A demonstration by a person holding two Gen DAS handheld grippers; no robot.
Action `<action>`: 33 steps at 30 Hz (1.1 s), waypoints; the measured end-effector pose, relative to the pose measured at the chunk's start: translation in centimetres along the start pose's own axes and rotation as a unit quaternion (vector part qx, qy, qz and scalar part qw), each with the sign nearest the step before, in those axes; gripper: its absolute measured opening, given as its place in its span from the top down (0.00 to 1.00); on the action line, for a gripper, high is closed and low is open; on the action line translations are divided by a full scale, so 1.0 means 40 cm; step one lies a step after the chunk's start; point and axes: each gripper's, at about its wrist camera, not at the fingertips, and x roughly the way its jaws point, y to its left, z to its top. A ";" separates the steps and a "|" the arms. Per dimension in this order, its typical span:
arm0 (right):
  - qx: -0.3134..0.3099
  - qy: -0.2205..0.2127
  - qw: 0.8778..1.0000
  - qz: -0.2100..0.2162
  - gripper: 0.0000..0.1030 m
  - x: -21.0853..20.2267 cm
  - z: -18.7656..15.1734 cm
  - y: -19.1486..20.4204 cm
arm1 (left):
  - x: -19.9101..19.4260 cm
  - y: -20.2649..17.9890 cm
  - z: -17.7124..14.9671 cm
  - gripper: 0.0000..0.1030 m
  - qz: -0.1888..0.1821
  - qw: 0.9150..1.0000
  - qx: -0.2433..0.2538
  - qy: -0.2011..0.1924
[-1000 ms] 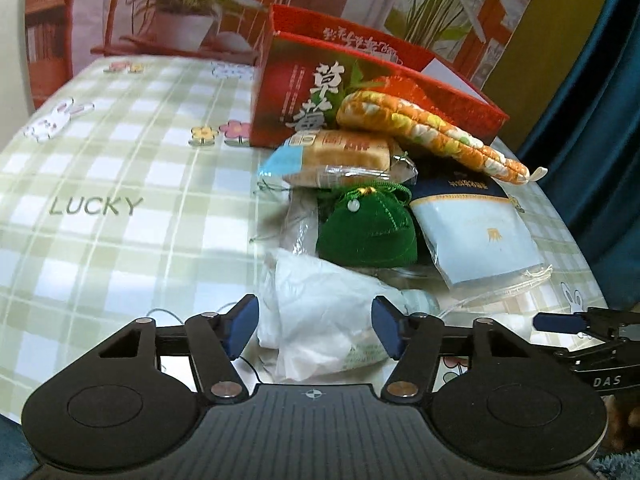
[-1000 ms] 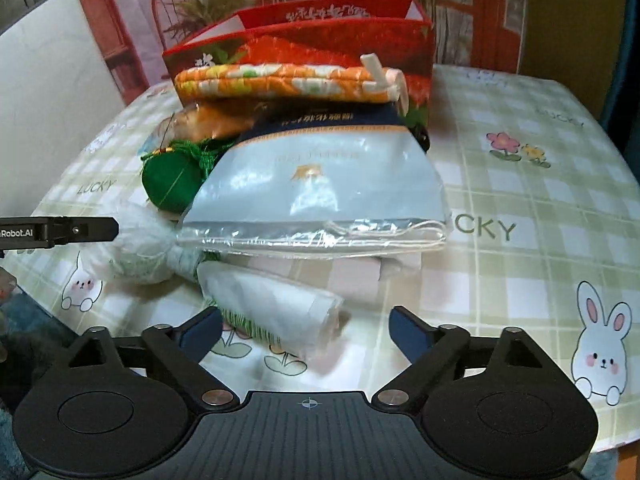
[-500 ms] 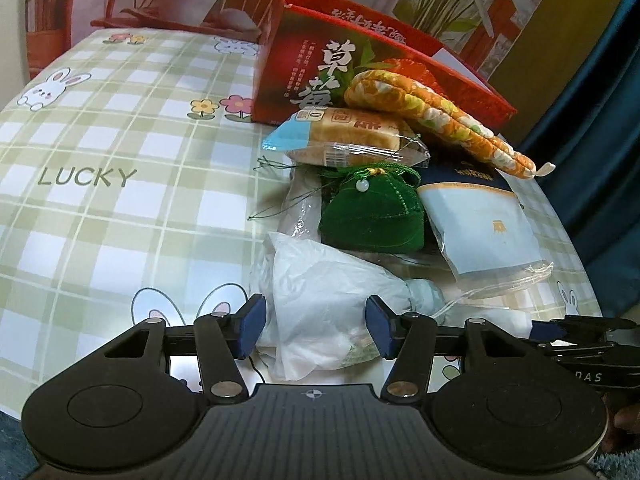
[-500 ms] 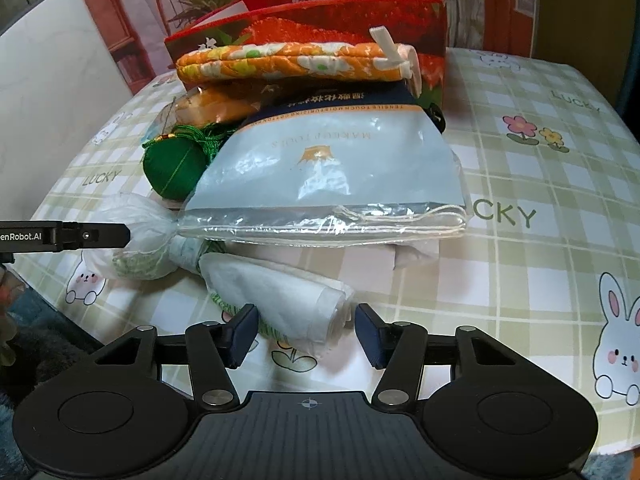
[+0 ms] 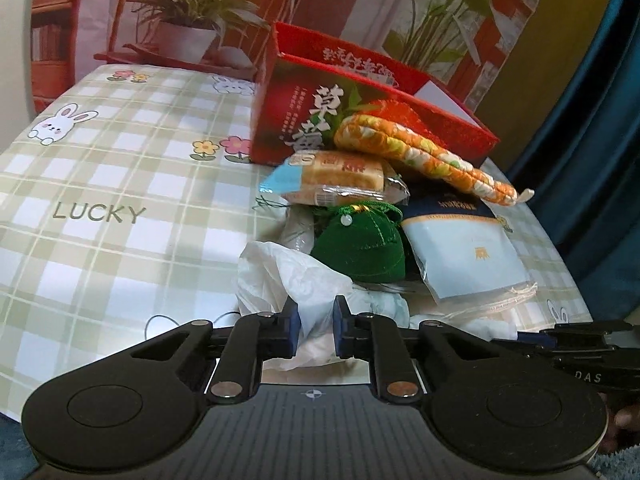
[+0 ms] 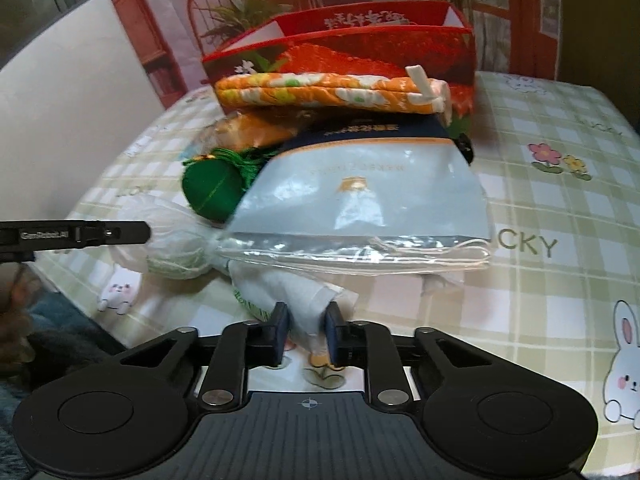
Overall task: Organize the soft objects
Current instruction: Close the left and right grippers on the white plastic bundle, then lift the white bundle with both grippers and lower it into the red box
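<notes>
Checked tablecloth (image 5: 100,240) with rabbits and flowers covers the table I work over, and the red box (image 5: 304,120) stands at its far side as my landmark. Against the box front leans the pile: an orange quilted mitt (image 5: 420,156) on top, a wrapped bread (image 5: 340,178) and a green pouch (image 5: 360,248) below, a pale blue packet (image 6: 360,196) beside them. My left gripper (image 5: 314,330) has just been closing and pinches the white plastic bag (image 5: 288,280) at the near edge. My right gripper (image 6: 306,330) has just been closing on a rolled white cloth (image 6: 288,292) there too.
</notes>
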 end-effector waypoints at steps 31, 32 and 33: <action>-0.111 -0.164 0.980 0.012 0.88 -0.173 0.258 0.072 | -0.182 -0.086 0.256 0.86 -0.002 0.983 0.047 -0.179; -0.115 -0.167 0.979 0.008 0.88 -0.173 0.275 0.067 | -0.173 -0.092 0.277 0.86 -0.003 0.982 0.048 -0.182; -0.118 -0.170 0.978 0.003 0.88 -0.171 0.292 0.063 | -0.162 -0.098 0.298 0.86 -0.004 0.982 0.049 -0.184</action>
